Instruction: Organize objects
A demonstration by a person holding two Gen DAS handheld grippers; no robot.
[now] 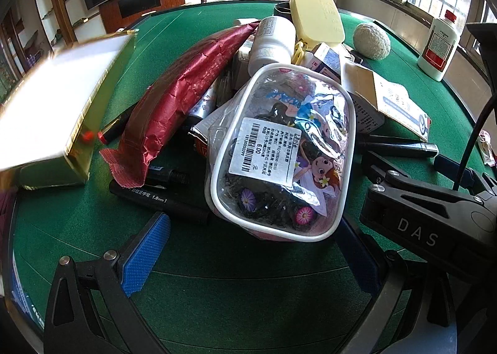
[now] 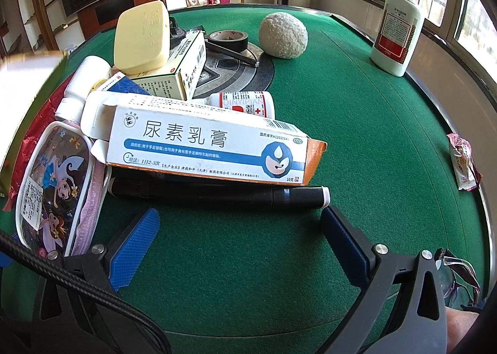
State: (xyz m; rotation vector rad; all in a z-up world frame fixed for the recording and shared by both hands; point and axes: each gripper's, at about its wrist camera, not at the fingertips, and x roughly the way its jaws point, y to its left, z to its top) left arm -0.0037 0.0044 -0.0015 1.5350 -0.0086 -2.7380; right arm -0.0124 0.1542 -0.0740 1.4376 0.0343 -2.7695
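Clear pouch (image 1: pixel 279 152) holds dark hair ties, zipped shut.

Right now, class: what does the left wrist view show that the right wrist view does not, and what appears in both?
Only the left wrist view shows the red foil wrapper's full length, the black marker under it, and the right gripper at the side.

Only the right wrist view shows the tape roll, the small pill bottle and the sweet wrapper.

Both show the cartoon pouch, yellow soap box, ointment box, woolly ball and white bottle on green felt.
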